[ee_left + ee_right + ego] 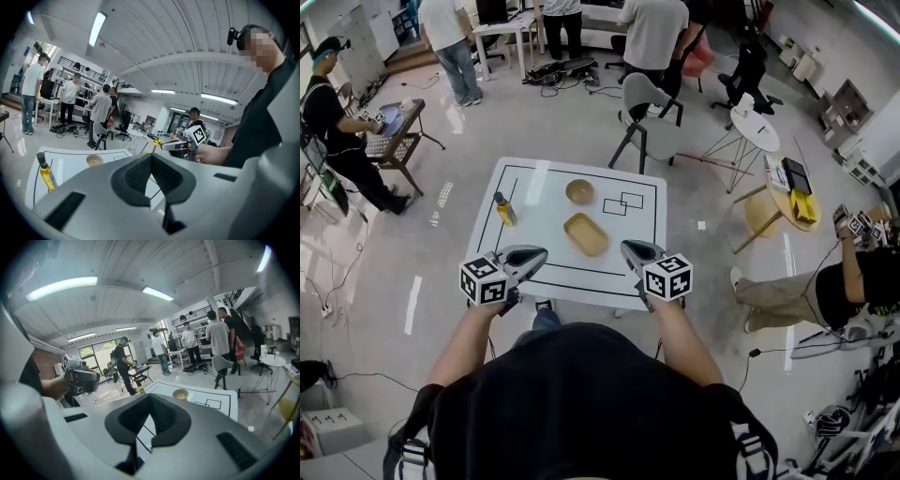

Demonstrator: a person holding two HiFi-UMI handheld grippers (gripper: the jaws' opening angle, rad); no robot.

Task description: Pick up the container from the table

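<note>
Well, left gripper (540, 252) and right gripper (627, 247) both closed, empty, hovering over near edge of white surface (647, 202); tan container (586, 233) lies mid-surface, ahead between them; round bowl (579, 191) just behind; bottle (504, 208) left.

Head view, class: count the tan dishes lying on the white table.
2. A round bowl sits toward the table's far edge; an oblong container lies nearer, about mid-table. None appears hidden.
</note>
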